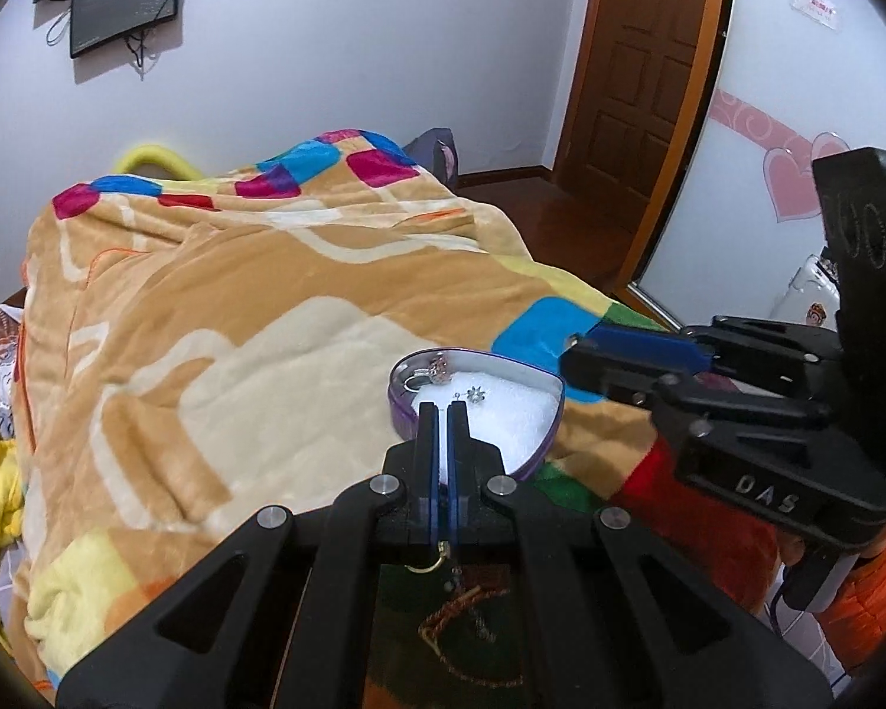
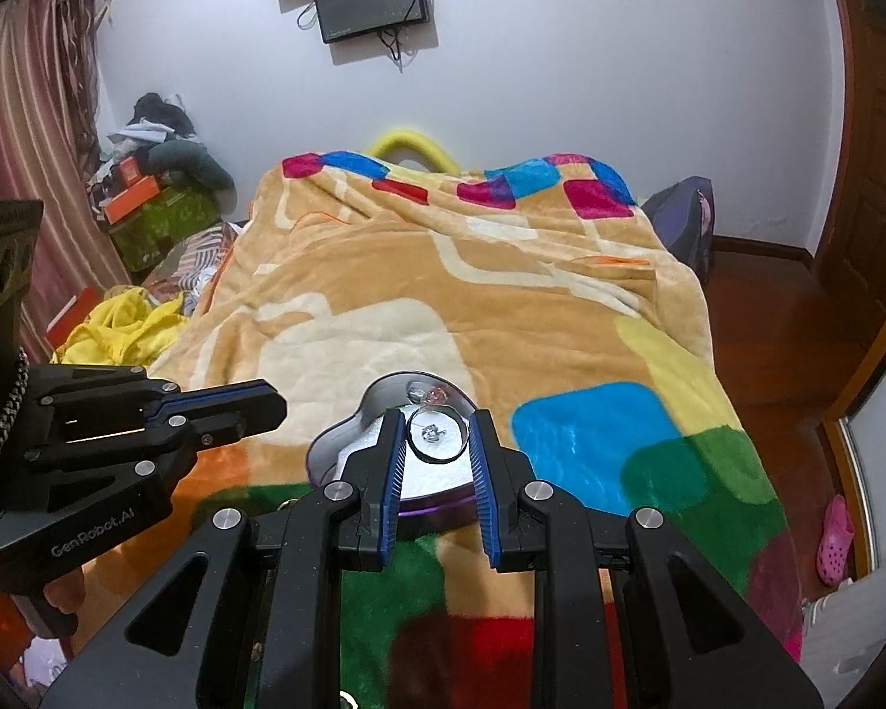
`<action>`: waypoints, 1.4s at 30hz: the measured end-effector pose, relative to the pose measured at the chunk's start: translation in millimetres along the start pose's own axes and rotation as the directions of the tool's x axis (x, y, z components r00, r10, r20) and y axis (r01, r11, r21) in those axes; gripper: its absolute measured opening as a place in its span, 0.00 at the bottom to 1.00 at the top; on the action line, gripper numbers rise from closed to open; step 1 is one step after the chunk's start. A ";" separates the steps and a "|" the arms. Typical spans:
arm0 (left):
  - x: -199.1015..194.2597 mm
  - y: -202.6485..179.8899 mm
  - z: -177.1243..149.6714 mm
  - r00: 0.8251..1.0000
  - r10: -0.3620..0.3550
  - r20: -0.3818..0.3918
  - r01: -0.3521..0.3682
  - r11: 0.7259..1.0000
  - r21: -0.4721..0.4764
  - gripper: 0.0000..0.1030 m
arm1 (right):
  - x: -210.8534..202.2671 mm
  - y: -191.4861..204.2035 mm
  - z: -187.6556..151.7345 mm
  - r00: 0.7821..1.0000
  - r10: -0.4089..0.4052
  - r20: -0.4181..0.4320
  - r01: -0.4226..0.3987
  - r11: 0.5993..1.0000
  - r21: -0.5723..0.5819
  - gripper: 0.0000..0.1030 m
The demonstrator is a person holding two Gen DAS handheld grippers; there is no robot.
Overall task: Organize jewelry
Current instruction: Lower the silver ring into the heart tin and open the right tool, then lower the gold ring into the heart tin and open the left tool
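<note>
On the bed blanket point(image 1: 254, 319): left hand-held gripper point(image 1: 443, 407), fingers together, pinching a gold hook point(image 1: 428, 561) whose chain is dim beneath; heart tin point(image 1: 401, 407) with earring point(image 1: 475, 394) and half-hidden ring point(image 1: 414, 379); right hand-held gripper point(image 2: 434, 416), fingers apart, framing a dark band point(image 2: 437, 434).

Heart-shaped tin point(image 1: 410, 407) lies on blanket point(image 1: 236, 307), near its front edge. In tin: flower earring point(image 1: 476, 394) mid, ring point(image 2: 437, 434) around it, small charm point(image 2: 434, 394) at far end. Right gripper point(image 2: 434, 419) above tin; left gripper point(image 2: 266, 405) left of it
</note>
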State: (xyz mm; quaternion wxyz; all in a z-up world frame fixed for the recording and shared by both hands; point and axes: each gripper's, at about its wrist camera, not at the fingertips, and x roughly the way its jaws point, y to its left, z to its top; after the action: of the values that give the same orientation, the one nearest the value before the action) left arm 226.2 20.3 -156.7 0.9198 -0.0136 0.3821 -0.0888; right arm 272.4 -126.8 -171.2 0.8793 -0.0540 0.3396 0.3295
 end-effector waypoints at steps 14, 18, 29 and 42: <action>19.1 9.5 -1.1 0.995 -0.079 -0.060 0.077 0.996 -0.038 0.01 | 25.2 -0.6 -2.5 0.997 0.026 -0.076 -0.027 1.000 -0.010 0.19; 21.5 5.5 -2.9 0.995 -0.075 -0.072 0.073 0.997 -0.024 0.06 | 30.3 -2.1 -2.7 0.993 0.037 -0.109 -0.038 0.999 -0.006 0.19; 2.5 33.0 -17.7 0.996 -0.003 -0.084 0.000 0.999 -0.040 0.45 | 18.6 -5.8 -1.2 0.994 0.029 -0.101 -0.029 1.000 0.011 0.20; 40.0 15.8 -45.7 0.973 -0.026 -0.230 0.027 1.000 0.000 0.33 | -2.0 -9.0 -17.5 0.995 -0.046 -0.088 0.045 0.999 -0.012 0.29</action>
State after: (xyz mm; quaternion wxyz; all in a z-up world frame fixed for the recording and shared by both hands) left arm 224.1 30.8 -218.5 0.8682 -0.0067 0.4854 -0.1027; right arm 267.0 -140.5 -184.5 0.8704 -0.0806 0.3752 0.3085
